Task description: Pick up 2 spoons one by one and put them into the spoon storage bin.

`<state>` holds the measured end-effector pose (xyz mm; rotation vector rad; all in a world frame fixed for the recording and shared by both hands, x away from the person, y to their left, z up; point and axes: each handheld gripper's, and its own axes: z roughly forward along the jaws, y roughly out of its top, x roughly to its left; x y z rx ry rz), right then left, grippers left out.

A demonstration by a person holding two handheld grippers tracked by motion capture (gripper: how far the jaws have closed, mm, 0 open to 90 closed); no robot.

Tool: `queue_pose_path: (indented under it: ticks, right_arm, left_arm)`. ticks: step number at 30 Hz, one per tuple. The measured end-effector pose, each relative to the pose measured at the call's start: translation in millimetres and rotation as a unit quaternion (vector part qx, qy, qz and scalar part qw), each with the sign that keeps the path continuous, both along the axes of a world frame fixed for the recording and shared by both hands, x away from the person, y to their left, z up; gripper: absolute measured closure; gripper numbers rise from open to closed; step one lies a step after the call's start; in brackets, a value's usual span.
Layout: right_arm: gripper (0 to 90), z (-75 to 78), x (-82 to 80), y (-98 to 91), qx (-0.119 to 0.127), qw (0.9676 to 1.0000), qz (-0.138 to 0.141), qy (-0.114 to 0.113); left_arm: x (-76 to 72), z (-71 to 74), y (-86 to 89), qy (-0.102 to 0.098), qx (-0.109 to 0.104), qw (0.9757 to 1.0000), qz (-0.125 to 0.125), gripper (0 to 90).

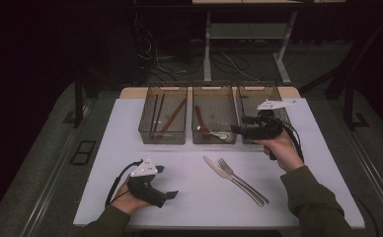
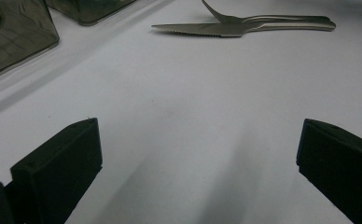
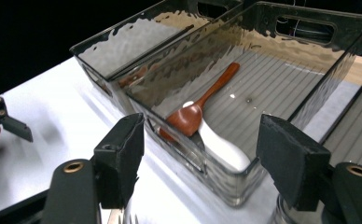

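Observation:
A steel knife (image 1: pixel 214 167) and fork (image 1: pixel 239 177) lie crossed on the white table top (image 1: pixel 130 148), near its middle. The left gripper view sees the same knife (image 2: pixel 202 29) and fork (image 2: pixel 281 19) ahead. My left gripper (image 1: pixel 172 194) rests low at the front left, pointing right, with its jaws wide open over bare table (image 2: pixel 198 163). My right gripper (image 1: pixel 236 127) hovers at the near rim of the middle bin (image 1: pixel 214 89), open, nothing between its jaws (image 3: pixel 202 154). Inside that bin lie a red-brown wooden spoon (image 3: pixel 202 100) and a white spoon (image 3: pixel 223 144).
Three smoky clear bins stand in a row at the back. The left bin (image 1: pixel 164 89) holds dark chopsticks (image 1: pixel 157 113) and a brown stick (image 1: pixel 174 116). The right bin (image 1: pixel 258 86) is partly hidden behind my right hand. A desk frame and cables lie beyond the table.

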<state>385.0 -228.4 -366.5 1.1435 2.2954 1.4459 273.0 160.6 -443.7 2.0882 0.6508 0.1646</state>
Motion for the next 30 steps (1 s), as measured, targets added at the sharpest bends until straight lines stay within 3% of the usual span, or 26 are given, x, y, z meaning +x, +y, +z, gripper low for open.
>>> queue_pose_path:
  ticks: [16,30]
  right_arm:
    - [27.3,-7.0,-33.3,-17.9,-0.004,0.9998,0.014,-0.013]
    - [25.3,-20.9,-52.9,-34.1,-0.021,0.9996,0.019,-0.002]
  left_arm:
    - [-0.8,1.0,0.1,-0.003,-0.002,1.0000,-0.003,0.0]
    - [-0.8,1.2,0.3,-0.003,-0.001,1.0000,-0.003,0.0]
